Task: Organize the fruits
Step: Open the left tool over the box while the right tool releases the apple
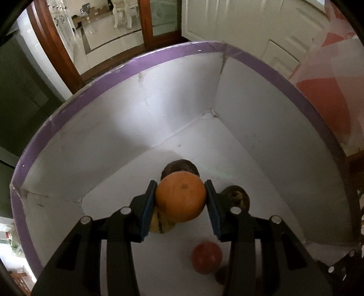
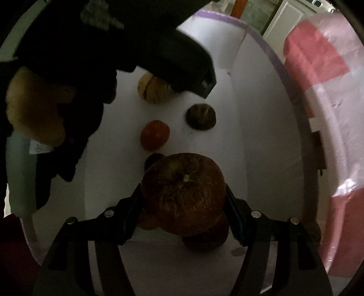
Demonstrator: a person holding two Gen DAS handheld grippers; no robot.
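A white box with a purple rim (image 1: pixel 159 57) holds several fruits. My left gripper (image 1: pixel 180 202) is shut on an orange (image 1: pixel 180 199) and holds it above the box floor. Beneath it lie a yellow striped fruit (image 1: pixel 159 224), a dark fruit (image 1: pixel 179 167), a brown fruit (image 1: pixel 236 197) and a red fruit (image 1: pixel 206 257). My right gripper (image 2: pixel 183 205) is shut on a wrinkled red-brown apple (image 2: pixel 183 193) above the box floor (image 2: pixel 113 145). Ahead of it lie the red fruit (image 2: pixel 154 134), the brown fruit (image 2: pixel 200 116) and the yellow striped fruit (image 2: pixel 153 87). The left gripper's black body (image 2: pixel 136 45) hangs over the far part.
A pink and white plastic bag (image 2: pixel 323 75) lies to the right of the box; it also shows in the left wrist view (image 1: pixel 325 102). Beyond the box are a white door (image 1: pixel 227 20) and a wooden door frame (image 1: pixel 56 45). More dark fruits (image 2: pixel 207 236) sit under the apple.
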